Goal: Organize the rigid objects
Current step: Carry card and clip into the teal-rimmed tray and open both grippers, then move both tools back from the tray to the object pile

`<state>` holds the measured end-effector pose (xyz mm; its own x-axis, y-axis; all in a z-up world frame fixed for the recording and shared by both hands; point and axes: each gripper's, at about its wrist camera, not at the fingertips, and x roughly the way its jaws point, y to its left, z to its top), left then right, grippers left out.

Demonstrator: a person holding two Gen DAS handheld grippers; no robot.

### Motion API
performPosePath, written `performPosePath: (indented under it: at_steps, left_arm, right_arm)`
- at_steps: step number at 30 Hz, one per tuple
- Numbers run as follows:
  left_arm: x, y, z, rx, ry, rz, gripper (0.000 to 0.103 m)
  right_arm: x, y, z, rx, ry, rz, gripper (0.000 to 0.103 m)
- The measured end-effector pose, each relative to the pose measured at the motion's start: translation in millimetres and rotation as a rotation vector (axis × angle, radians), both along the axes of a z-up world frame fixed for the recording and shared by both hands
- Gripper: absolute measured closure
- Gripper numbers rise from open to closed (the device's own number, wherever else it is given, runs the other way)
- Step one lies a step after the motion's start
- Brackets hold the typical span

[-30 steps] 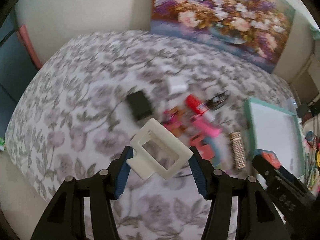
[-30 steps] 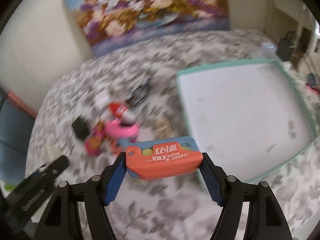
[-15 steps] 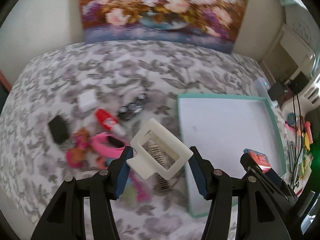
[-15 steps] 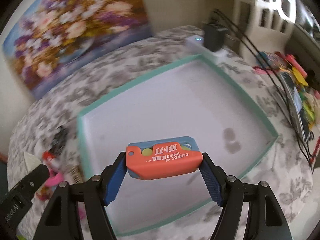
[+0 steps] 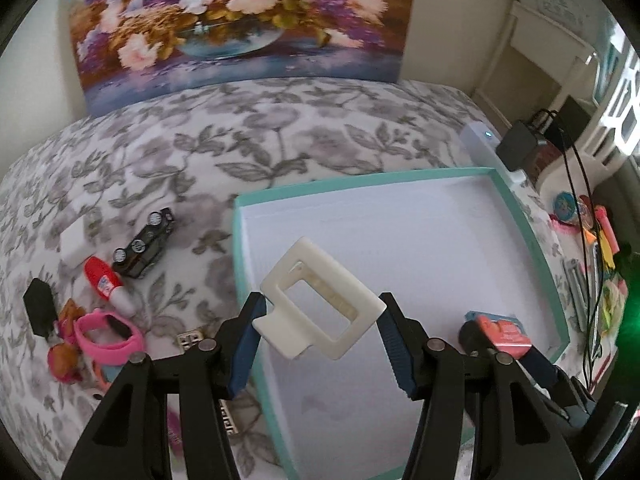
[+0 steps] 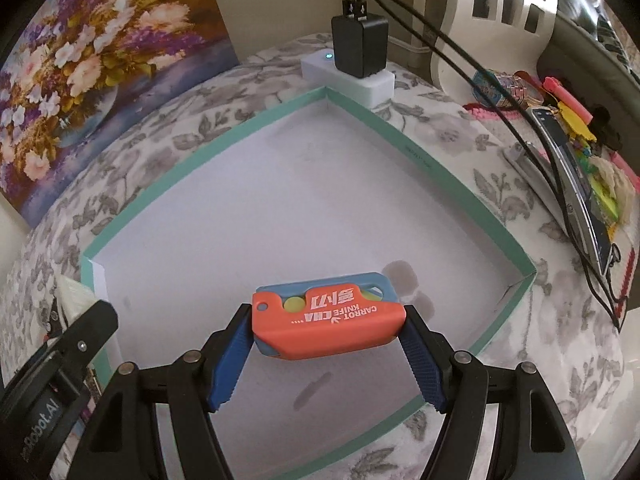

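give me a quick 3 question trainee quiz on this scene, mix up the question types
1. True or false: the left gripper is shut on a white rectangular clip.
2. Multiple choice: the orange carrot knife held by the right gripper hangs over
A) the teal-rimmed tray
B) the flower painting
C) the black charger
3. Fill in: the black toy car lies on the floral cloth to the ____ of the tray in the left wrist view.

Key: 1 true; 2 A; 3 left
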<state>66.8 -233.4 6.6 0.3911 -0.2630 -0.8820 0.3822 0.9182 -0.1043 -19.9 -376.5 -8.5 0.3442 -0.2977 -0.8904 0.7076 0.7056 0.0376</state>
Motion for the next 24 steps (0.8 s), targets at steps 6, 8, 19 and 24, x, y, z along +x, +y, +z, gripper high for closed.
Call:
performPosePath:
  at_steps: [6,8,19,24]
  left_arm:
    - [-4.7,0.6,4.4,0.013,-0.009,-0.017,0.025]
    - [-3.8,3.8,4.9,0.012,0.001,-0.005,0.024]
    - [4.9,57.7,11.3,0.026,0.012,0.152,0.009]
    - [10.3,86.5,9.7,0.063,0.013,0.236,0.009]
  right_arm:
    - [1.4,3.6,-3.4,0.005,0.011,0.021,0.028]
    - [1.0,3.4,-5.4,0.012,0.017,0.021,0.027]
    - [1.1,19.7,-3.6,-0.025,0.032,0.083,0.007]
    - [0.5,32.9,-4.2,-0.033,0.037,0.115,0.002]
